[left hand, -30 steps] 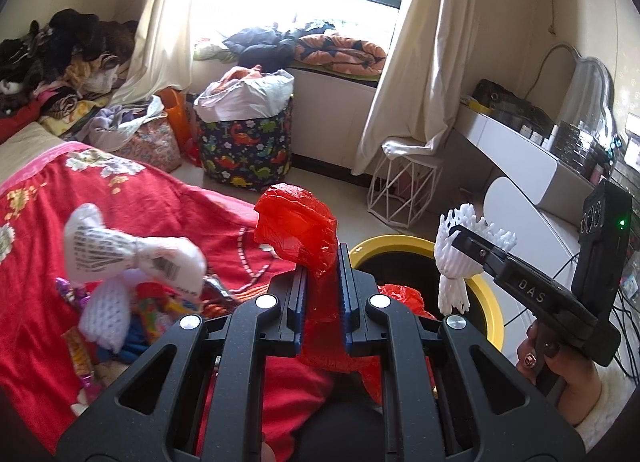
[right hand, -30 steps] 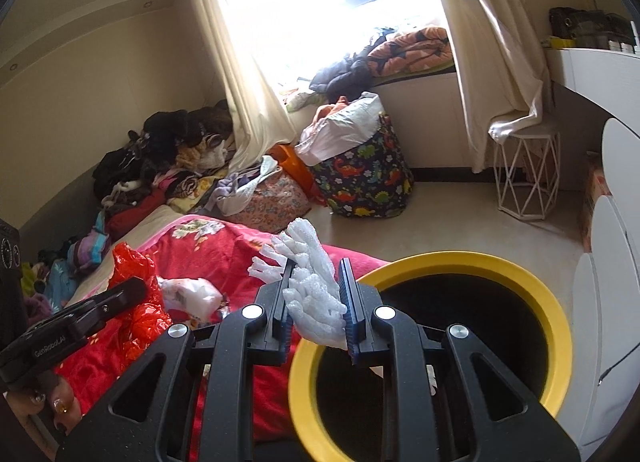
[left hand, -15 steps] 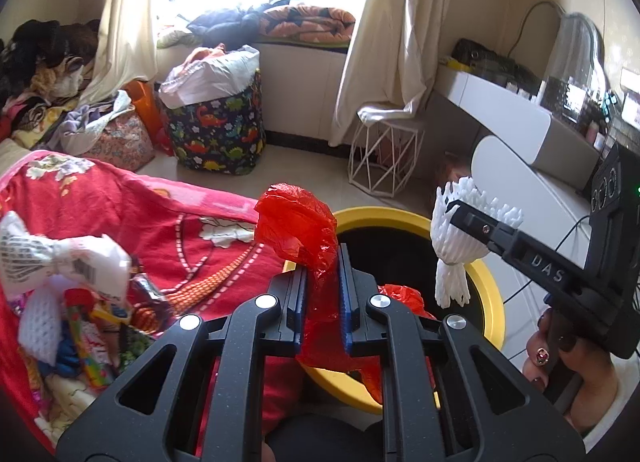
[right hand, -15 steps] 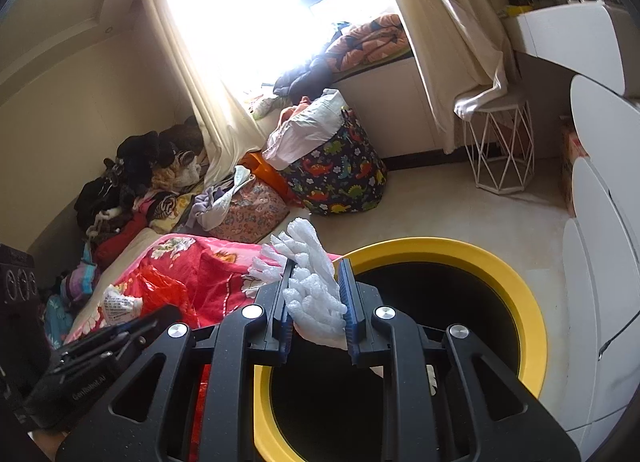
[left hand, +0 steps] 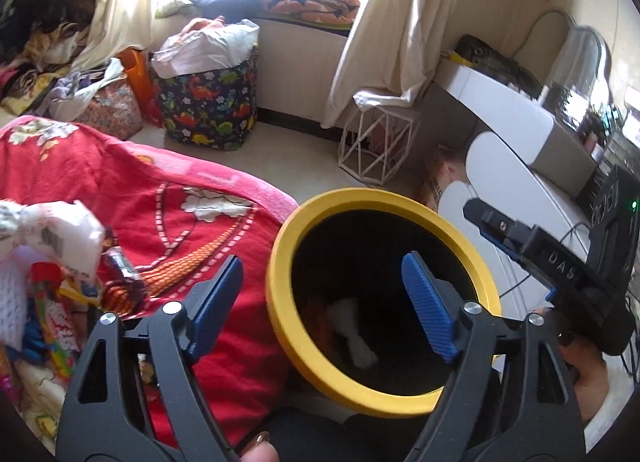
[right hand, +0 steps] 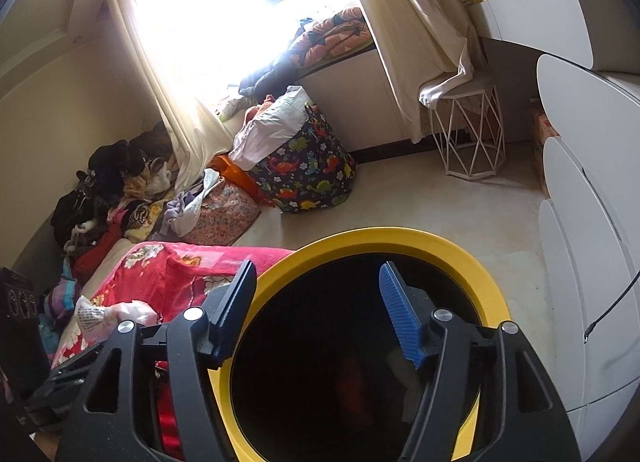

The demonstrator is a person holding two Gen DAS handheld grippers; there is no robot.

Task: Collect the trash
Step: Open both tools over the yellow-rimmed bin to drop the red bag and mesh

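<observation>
Lettering "DAS" on right tool (left hand: 486,224)

The bed (left hand: 208,238) has a red blanket (left hand: 168,218). Wrappers (left hand: 52,314) and a white bag (left hand: 60,234) lie on it.

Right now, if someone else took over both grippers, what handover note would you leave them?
Left gripper: jaws have just been opening, nothing between them, over the yellow-rimmed bin.
Right gripper: jaws also just opening, empty, above the same bin.
Done: a white foam net and something red lie inside the bin.
Left: more trash on the red blanket beside the bin, including a white printed bag and colourful wrappers.
</observation>
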